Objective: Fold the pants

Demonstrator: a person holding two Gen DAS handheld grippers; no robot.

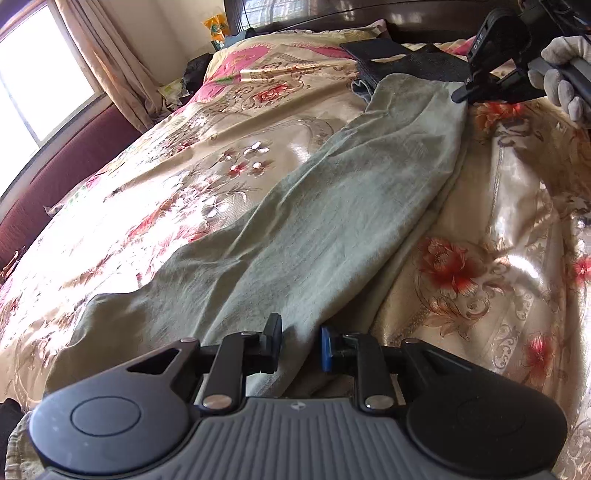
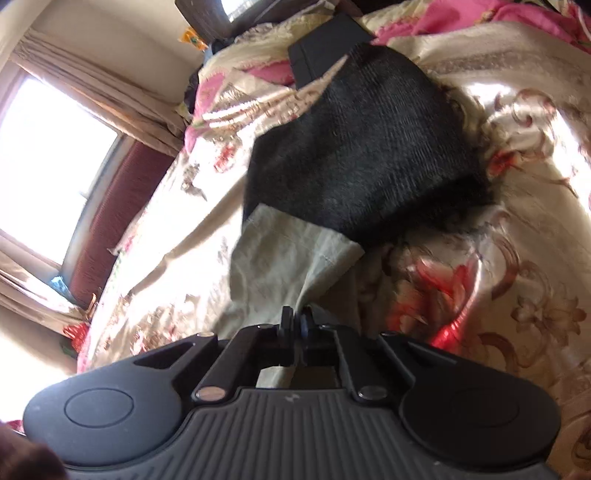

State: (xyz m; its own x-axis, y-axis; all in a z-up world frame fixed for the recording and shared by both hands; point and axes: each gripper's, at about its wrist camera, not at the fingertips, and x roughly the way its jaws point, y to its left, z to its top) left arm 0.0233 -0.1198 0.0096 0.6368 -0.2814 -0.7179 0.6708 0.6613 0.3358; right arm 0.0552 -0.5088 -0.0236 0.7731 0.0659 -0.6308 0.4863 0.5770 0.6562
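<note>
Pale green pants [image 1: 332, 206] lie stretched along the flowered bedspread [image 1: 184, 177], folded lengthwise, leg ends toward my left gripper. My left gripper [image 1: 298, 345] is open, its fingers apart just above the near end of the pants, holding nothing. My right gripper [image 1: 466, 92] is at the far corner of the pants and pinches the cloth there. In the right wrist view the right gripper [image 2: 294, 323] is shut on the green pants [image 2: 291, 266], with the cloth running between its fingers. A black ribbed garment [image 2: 365, 158] overlaps the far end of the pants.
A dark flat box [image 2: 325, 48] lies on the bed beyond the black garment. A dark headboard [image 1: 369, 14] stands at the far end. A window [image 1: 33, 70] with curtains and a maroon bench [image 1: 62, 173] run along the left side.
</note>
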